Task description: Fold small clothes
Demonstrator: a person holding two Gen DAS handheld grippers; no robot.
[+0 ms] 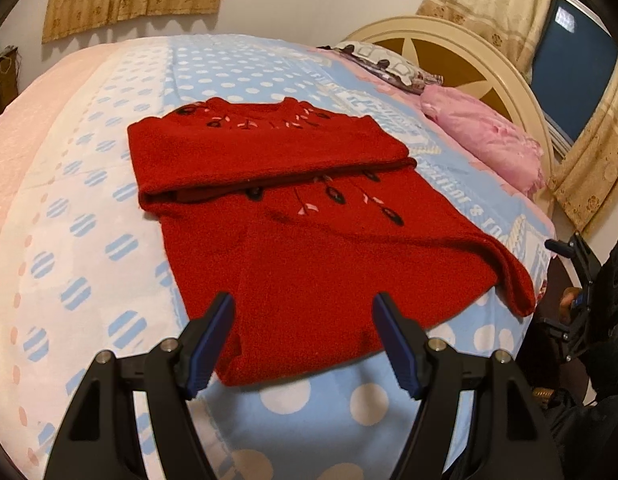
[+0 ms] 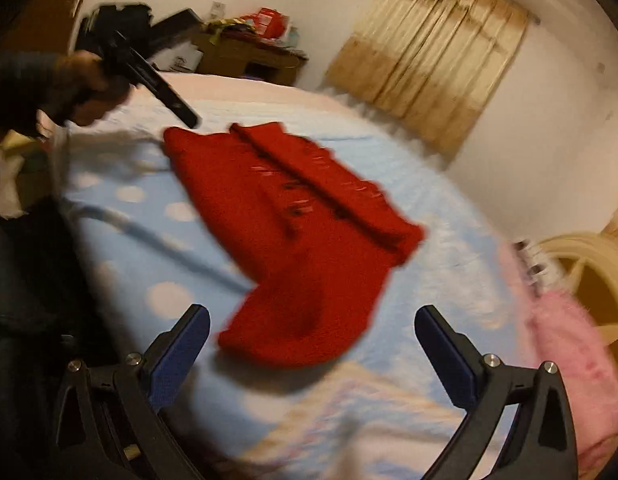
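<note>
A red knitted sweater (image 1: 293, 216) with dark and pink embroidery lies on the polka-dot bedspread (image 1: 109, 208), its top part folded down over the body. My left gripper (image 1: 303, 312) is open and empty, hovering over the sweater's near hem. My right gripper (image 2: 311, 326) is open and empty, just short of the sweater's near corner (image 2: 293, 248); that view is motion-blurred. The left gripper's body (image 2: 149, 76) shows at the upper left of the right wrist view, and the right gripper's body (image 1: 593, 280) shows at the right edge of the left wrist view.
A pink fuzzy pillow (image 1: 481, 136) and a patterned pillow (image 1: 385, 64) lie by the cream headboard (image 1: 469, 52). Curtains (image 2: 429, 64) hang on the wall. A cluttered wooden desk (image 2: 249, 52) stands beyond the bed.
</note>
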